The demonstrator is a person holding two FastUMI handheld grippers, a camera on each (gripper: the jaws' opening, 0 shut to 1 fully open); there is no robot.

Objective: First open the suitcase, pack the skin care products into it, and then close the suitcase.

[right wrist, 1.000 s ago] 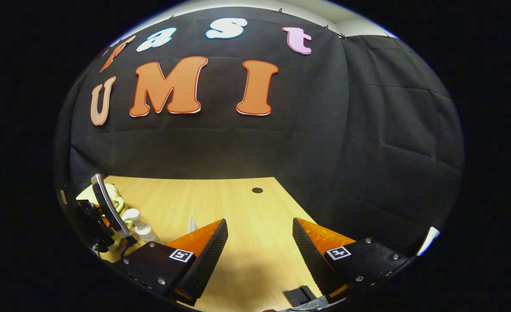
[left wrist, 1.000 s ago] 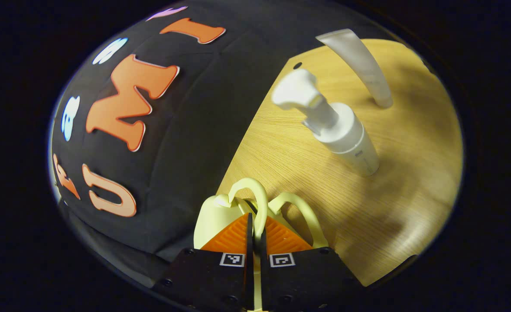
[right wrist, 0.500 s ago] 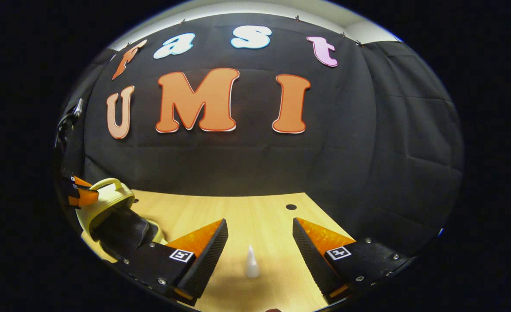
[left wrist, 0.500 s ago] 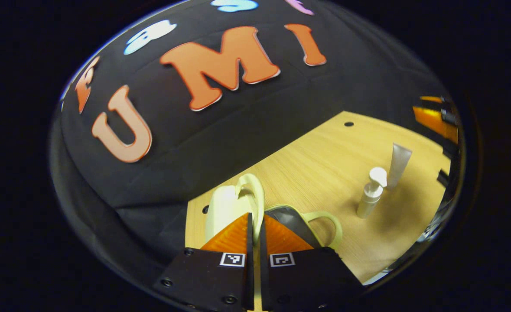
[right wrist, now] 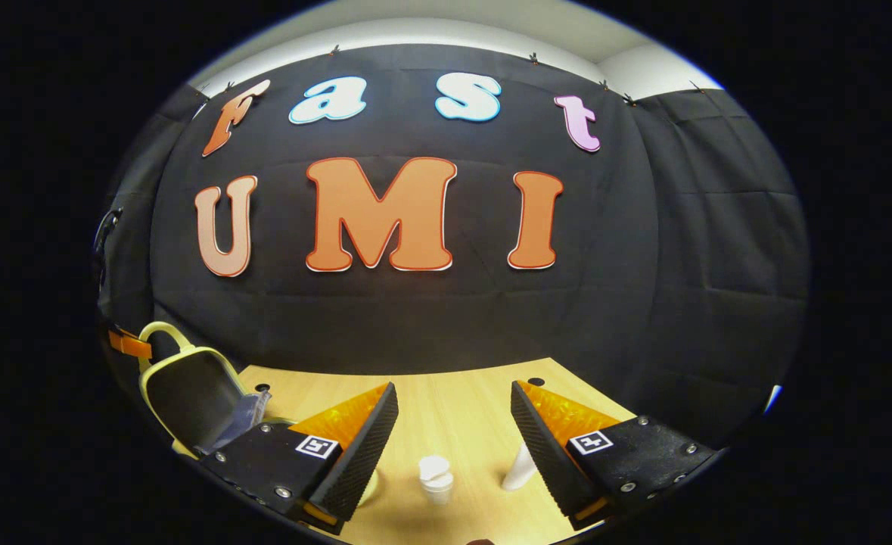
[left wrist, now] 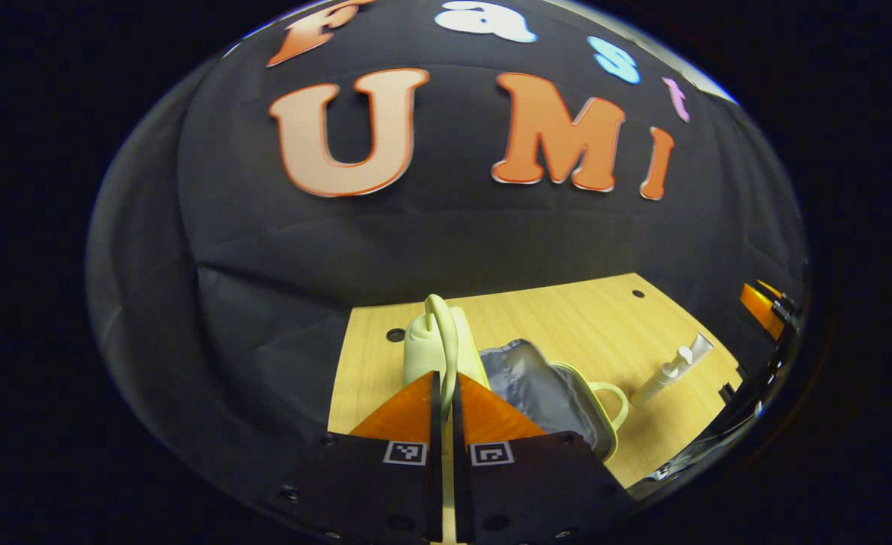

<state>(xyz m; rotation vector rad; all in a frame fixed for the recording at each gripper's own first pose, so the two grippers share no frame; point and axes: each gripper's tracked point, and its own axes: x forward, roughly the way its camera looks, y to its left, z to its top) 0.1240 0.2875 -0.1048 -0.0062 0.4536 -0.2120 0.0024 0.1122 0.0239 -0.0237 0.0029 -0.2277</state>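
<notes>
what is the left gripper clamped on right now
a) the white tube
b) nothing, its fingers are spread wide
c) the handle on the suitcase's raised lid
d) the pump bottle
c: in the left gripper view the left gripper has its two orange fingers pressed together on the pale yellow handle of the raised lid, with the suitcase open beside it, while the pump bottle and the white tube stand apart on the table.

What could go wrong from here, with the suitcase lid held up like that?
The left gripper is pinched on the thin handle of the raised lid; if the handle slips, the lid may drop shut on the grey lining.

The pump bottle and the tube stand upright close together in front of the open right gripper; reaching for one could topple the other.

The small pale yellow suitcase looks light, so pulling the lid could drag it.
</notes>
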